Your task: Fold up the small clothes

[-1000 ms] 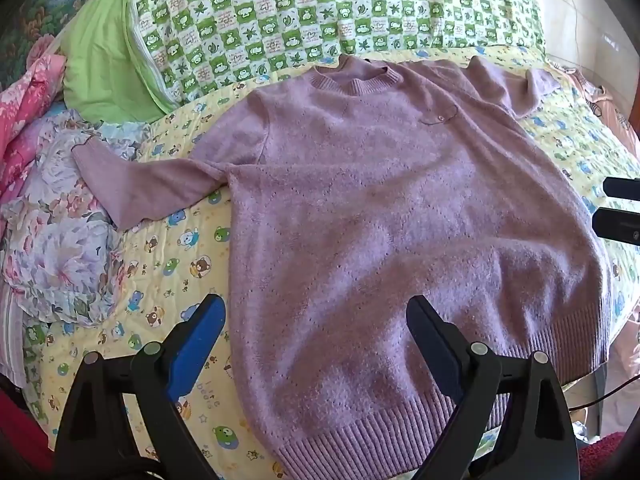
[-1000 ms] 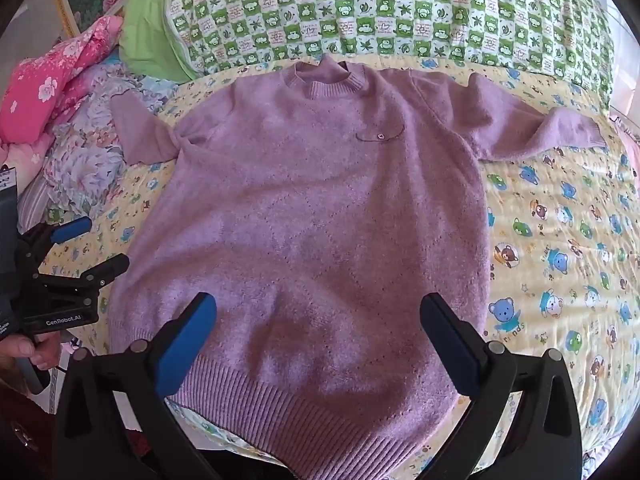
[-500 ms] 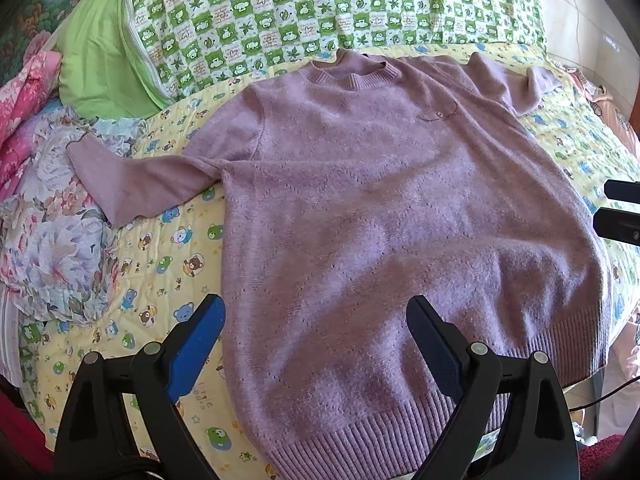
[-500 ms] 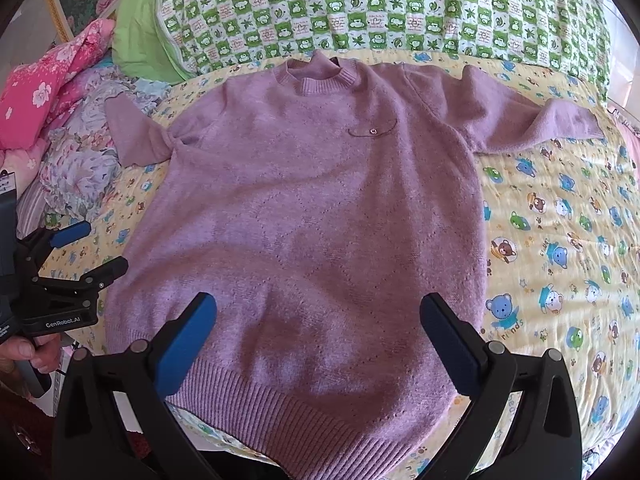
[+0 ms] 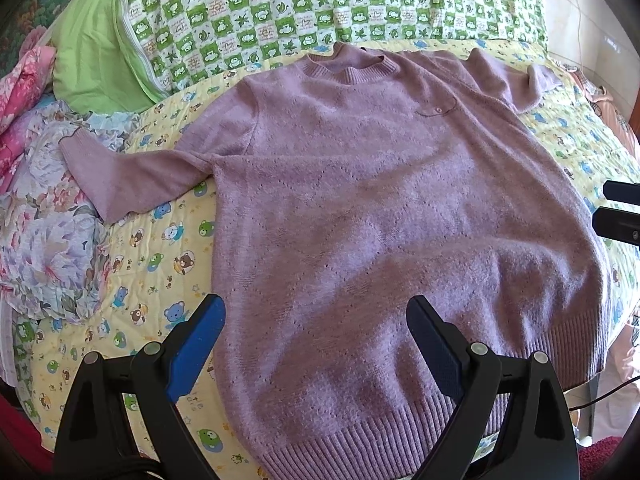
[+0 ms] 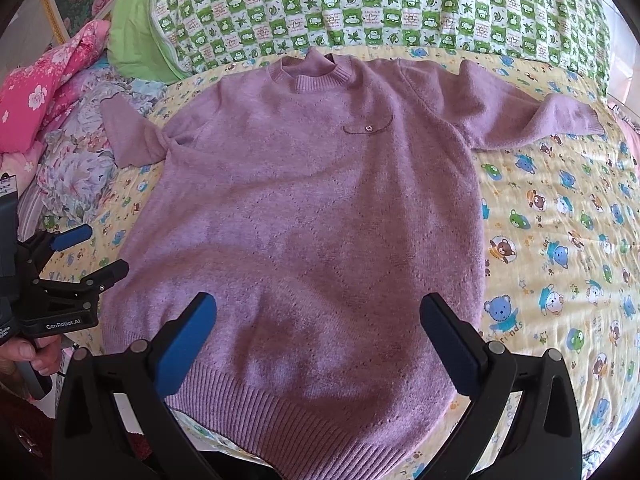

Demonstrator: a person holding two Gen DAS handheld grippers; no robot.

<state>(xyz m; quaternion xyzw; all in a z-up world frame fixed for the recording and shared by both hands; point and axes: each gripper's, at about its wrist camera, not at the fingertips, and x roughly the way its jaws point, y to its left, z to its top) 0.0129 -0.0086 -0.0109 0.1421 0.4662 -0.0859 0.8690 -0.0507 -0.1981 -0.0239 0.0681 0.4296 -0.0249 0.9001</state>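
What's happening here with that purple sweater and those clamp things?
A person is holding a two-finger gripper in each hand, about to fold a purple sweater spread flat, face up, on a yellow cartoon-print quilt. The left gripper and right gripper both hover open above the sweater's lower half, gripping nothing. Both sleeves lie stretched out to the sides, so no fold has been made yet. A green checkered quilt lies beyond the collar.
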